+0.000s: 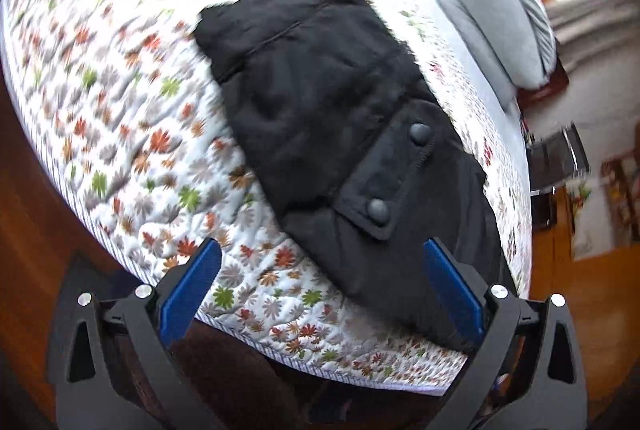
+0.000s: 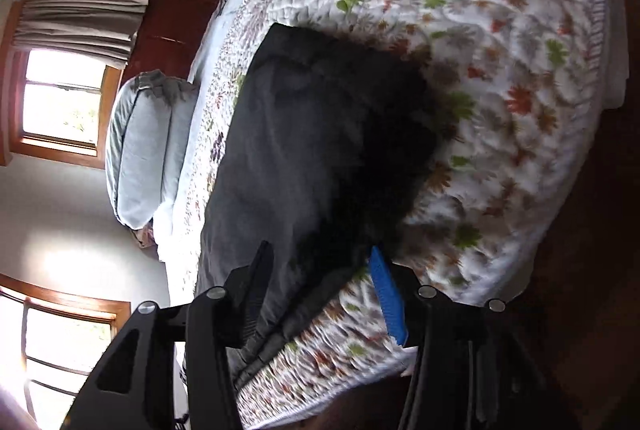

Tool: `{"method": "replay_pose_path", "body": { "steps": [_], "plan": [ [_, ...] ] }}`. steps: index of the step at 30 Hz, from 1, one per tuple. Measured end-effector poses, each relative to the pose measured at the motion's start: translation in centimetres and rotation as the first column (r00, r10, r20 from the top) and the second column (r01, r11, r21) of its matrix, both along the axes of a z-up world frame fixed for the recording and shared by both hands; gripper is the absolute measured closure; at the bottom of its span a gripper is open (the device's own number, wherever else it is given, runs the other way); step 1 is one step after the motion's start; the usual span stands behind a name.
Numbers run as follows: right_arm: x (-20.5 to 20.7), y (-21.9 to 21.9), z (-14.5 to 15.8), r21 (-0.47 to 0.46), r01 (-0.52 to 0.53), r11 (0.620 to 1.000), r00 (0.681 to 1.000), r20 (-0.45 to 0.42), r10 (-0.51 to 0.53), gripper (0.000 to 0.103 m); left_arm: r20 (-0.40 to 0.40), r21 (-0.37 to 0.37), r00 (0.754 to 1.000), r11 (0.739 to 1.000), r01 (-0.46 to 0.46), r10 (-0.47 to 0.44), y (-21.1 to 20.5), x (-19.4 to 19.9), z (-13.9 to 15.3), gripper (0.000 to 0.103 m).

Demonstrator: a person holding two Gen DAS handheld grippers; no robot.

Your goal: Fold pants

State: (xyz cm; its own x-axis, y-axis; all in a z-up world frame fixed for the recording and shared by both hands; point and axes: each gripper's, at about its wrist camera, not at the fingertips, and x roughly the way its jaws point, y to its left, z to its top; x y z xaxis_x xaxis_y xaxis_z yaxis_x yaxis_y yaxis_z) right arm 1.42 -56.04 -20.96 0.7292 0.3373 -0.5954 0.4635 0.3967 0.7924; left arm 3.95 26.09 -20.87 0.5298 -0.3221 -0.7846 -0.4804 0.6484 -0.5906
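1. Black pants (image 1: 320, 102) lie folded on the bed's floral quilt (image 1: 120, 118), near its edge; a flap with two round buttons (image 1: 378, 212) faces up.
2. No brand, label or writing can be read on the pants or quilt.
3. Left hand-held gripper (image 1: 323, 282) hovers over the pants' near end with its blue pads (image 1: 192, 286) spread wide, gripping nothing.
4. Right hand-held gripper (image 2: 320, 282) is parted; pants fabric lies between its fingers, pads not pressing it.
5. Grey pillows (image 1: 480, 6) rest beyond the pants.
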Motion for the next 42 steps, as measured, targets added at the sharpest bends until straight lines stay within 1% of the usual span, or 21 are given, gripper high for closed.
{"method": "replay_pose_path", "body": {
  "steps": [1, 3, 5, 9, 11, 15, 16, 18, 20, 22, 26, 28, 31, 33, 34, 36, 37, 38, 40, 41, 42],
  "plan": [
    [0.4, 0.0, 0.1, -0.006, 0.001, 1.0, 1.0, 0.004, -0.001, 0.058, -0.009, -0.027, 1.0, 1.0, 0.0, 0.0, 0.1, 0.2, -0.5, 0.003],
    [1.7, 0.2, 0.8, -0.056, -0.018, 0.998, 1.0, 0.005, 0.019, 0.076, 0.0, -0.073, 1.0, 0.997, 0.007, -0.007, -0.1, 0.9, -1.2, 0.003],
    [2.7, 0.2, 1.2, -0.08, -0.032, 0.996, 0.999, 0.007, 0.033, 0.082, 0.024, -0.075, 1.0, 0.997, 0.016, -0.014, -0.6, 1.7, -1.3, 0.003],
    [4.6, 0.3, 2.0, -0.107, -0.049, 0.993, 0.999, 0.005, 0.049, 0.088, 0.037, -0.02, 0.999, 1.0, -0.005, 0.006, -1.7, 3.8, -1.4, 0.003],
    [5.9, 0.3, 2.5, -0.121, -0.053, 0.991, 0.998, 0.016, 0.055, 0.089, 0.005, -0.006, 0.999, 0.999, -0.033, 0.034, -1.7, 4.6, -1.6, 0.003],
    [8.2, 0.5, 3.0, -0.147, -0.058, 0.987, 0.998, 0.025, 0.063, 0.09, -0.064, -0.018, 0.994, 0.995, -0.094, 0.093, -1.1, 5.5, -1.7, 0.003],
    [8.5, 0.5, 2.9, -0.15, -0.058, 0.987, 0.998, 0.023, 0.062, 0.09, -0.062, -0.026, 0.993, 0.994, -0.104, 0.102, -0.9, 5.5, -1.4, 0.003],
    [8.9, 0.8, 2.8, -0.152, -0.055, 0.987, 0.998, 0.026, 0.059, 0.089, -0.023, -0.032, 0.994, 0.994, -0.107, 0.106, -0.9, 5.2, -0.4, 0.003],
    [8.5, 0.9, 2.8, -0.164, -0.053, 0.985, 0.998, 0.028, 0.058, 0.089, -0.001, -0.042, 0.995, 0.994, -0.104, 0.104, -0.9, 5.3, 0.2, 0.003],
    [8.0, 0.8, 2.4, -0.153, -0.046, 0.987, 0.998, 0.033, 0.051, 0.089, 0.012, -0.051, 0.996, 0.994, -0.092, 0.093, -0.8, 5.8, 0.4, 0.003],
    [7.1, 0.5, 1.0, -0.104, -0.033, 0.994, 0.999, 0.026, 0.036, 0.089, 0.054, -0.038, 0.997, 0.998, -0.059, 0.061, -0.9, 8.3, 0.8, 0.004],
    [7.2, 0.7, 0.9, -0.111, -0.04, 0.993, 0.999, 0.025, 0.044, 0.089, 0.079, -0.03, 0.996, 0.999, -0.038, 0.04, -0.7, 10.1, 1.0, 0.004],
    [7.9, 1.4, 1.2, -0.146, -0.06, 0.987, 0.998, 0.017, 0.063, 0.089, 0.058, -0.009, 0.997, 0.999, -0.042, 0.043, -0.6, 11.9, 0.6, 0.004],
    [8.0, 1.5, 1.4, -0.157, -0.069, 0.985, 0.997, 0.011, 0.072, 0.089, 0.05, 0.007, 0.998, 0.999, -0.037, 0.037, -0.7, 11.6, 0.6, 0.004],
    [7.8, 1.4, 1.5, -0.154, -0.071, 0.986, 0.997, 0.017, 0.075, 0.089, 0.059, 0.027, 0.998, 0.999, -0.025, 0.023, -0.9, 11.1, 0.8, 0.004],
    [7.3, 1.2, 1.6, -0.139, -0.069, 0.988, 0.997, 0.028, 0.073, 0.081, 0.066, 0.063, 0.998, 0.998, -0.019, 0.015, -0.9, 9.8, 1.3, 0.004],
    [7.0, 1.1, 1.6, -0.133, -0.066, 0.989, 0.997, 0.028, 0.07, 0.081, 0.07, 0.081, 0.997, 0.996, -0.026, 0.02, -0.7, 8.8, 1.6, 0.004],
    [6.4, 1.0, 1.5, -0.126, -0.057, 0.99, 0.998, 0.032, 0.061, 0.078, 0.071, 0.098, 0.997, 0.994, -0.038, 0.031, -0.5, 7.8, 1.9, 0.004],
    [5.5, 0.7, 1.3, -0.105, -0.027, 0.994, 0.999, 0.036, 0.031, 0.065, 0.076, 0.151, 0.995, 0.986, -0.073, 0.062, -0.4, 6.0, 2.8, 0.004],
    [4.8, 0.6, 1.3, -0.091, -0.002, 0.996, 0.999, 0.043, 0.006, 0.054, 0.084, 0.175, 0.994, 0.981, -0.088, 0.074, -0.4, 5.2, 3.4, 0.003],
    [4.4, 0.5, 1.3, -0.08, 0.014, 0.997, 0.998, 0.058, -0.009, 0.052, 0.094, 0.207, 0.992, 0.973, -0.101, 0.083, -0.7, 4.3, 4.2, 0.003]
  ]
}}
